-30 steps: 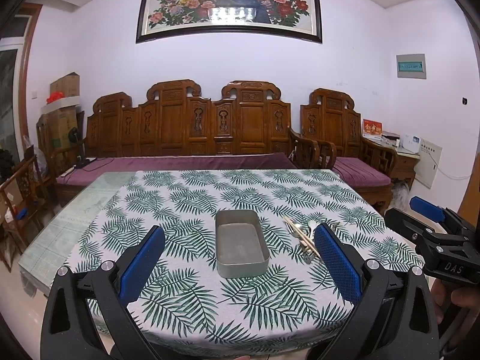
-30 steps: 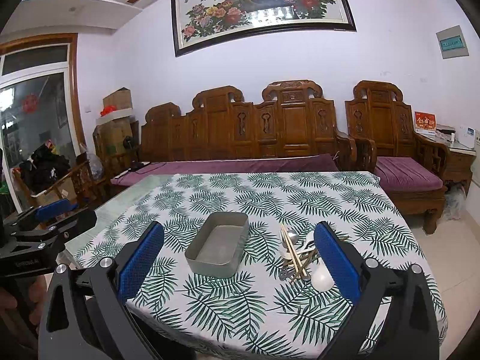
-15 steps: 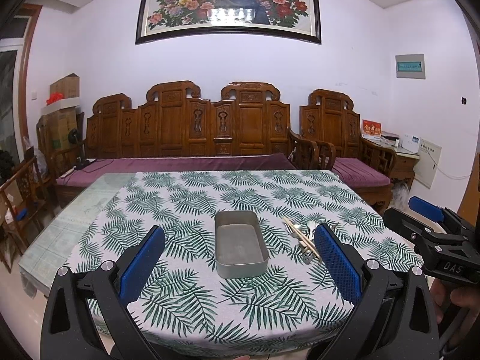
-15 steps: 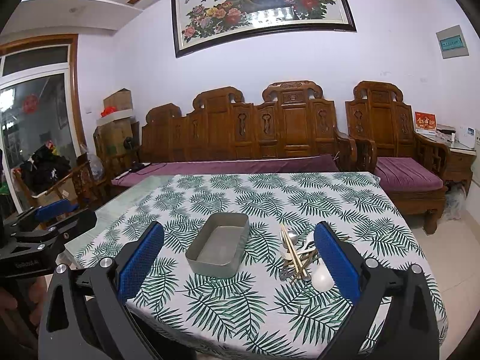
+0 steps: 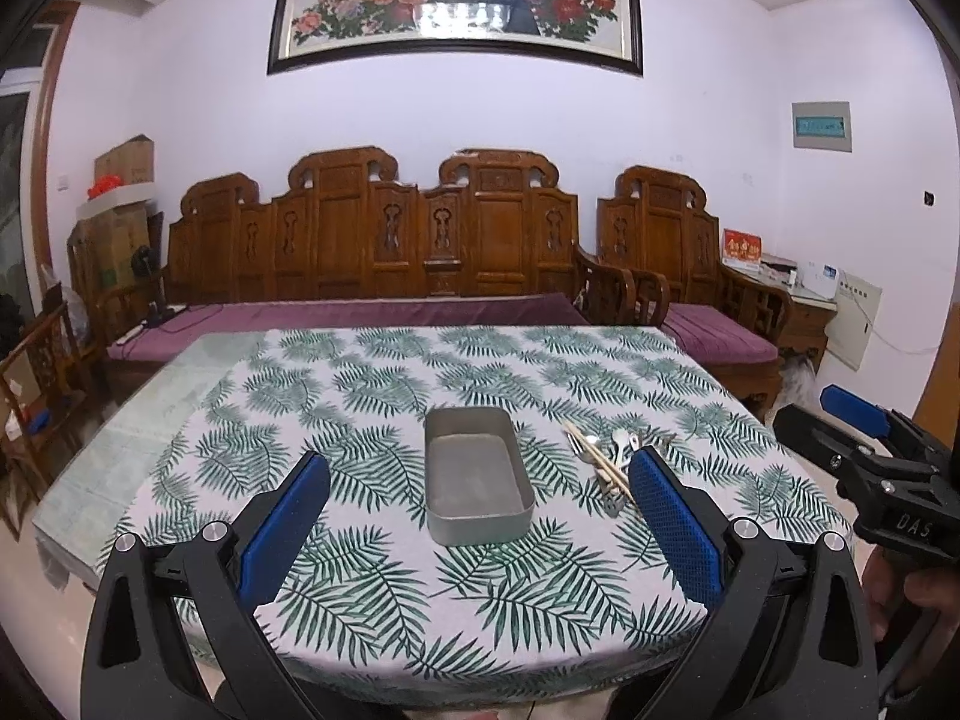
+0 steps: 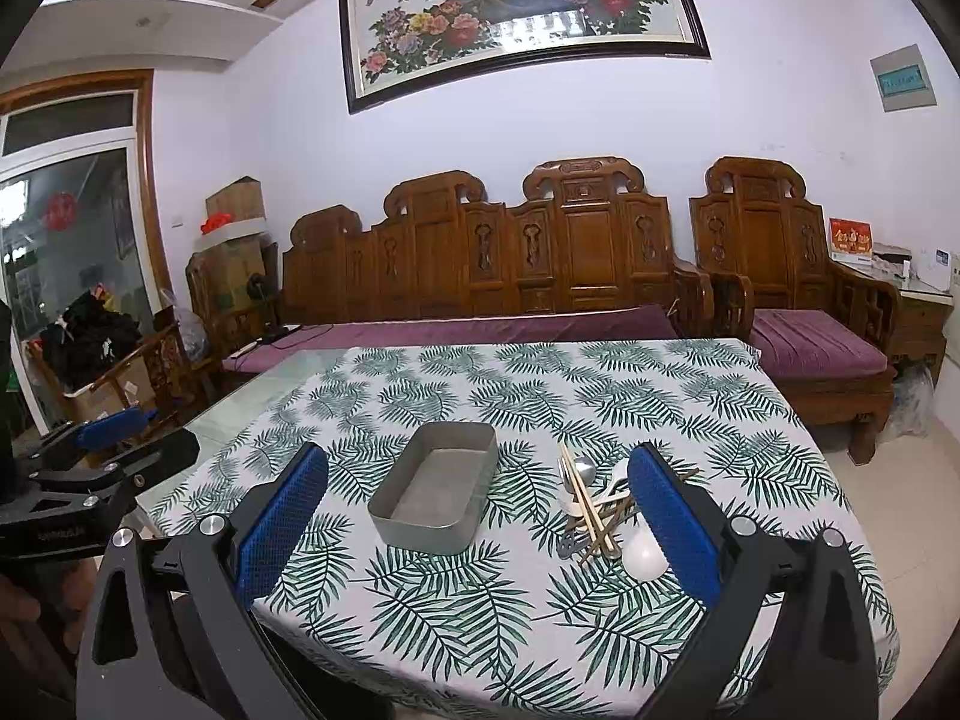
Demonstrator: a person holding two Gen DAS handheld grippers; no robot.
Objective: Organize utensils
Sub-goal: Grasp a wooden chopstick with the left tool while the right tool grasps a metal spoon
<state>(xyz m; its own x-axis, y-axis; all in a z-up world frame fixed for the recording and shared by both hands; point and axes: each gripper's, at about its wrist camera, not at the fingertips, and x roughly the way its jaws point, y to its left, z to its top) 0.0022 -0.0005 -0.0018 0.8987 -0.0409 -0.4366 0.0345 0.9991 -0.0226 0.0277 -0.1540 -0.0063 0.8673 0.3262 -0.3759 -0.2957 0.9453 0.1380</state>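
The utensils (image 6: pixel 591 507) lie in one loose heap on the bench (image 6: pixel 708 420), just to the right of the single metal tray (image 6: pixel 435 492), which sits bare and, I judge, is meant to receive them. In the heap I count two pale chopsticks (image 6: pixel 581 495) lying together, two metal spoons (image 6: pixel 577 471) at its far side, one white spoon (image 6: pixel 643 552) nearest the edge, and some darker pieces crossed beneath, too tangled to count. The right gripper (image 6: pixel 477 531) hangs short of the bench edge, spread wide and holding nothing, placed closest to the heap, so it seems the likelier one to start. The left gripper (image 5: pixel 480 531) hovers likewise, spread wide and unloaded, facing the tray.
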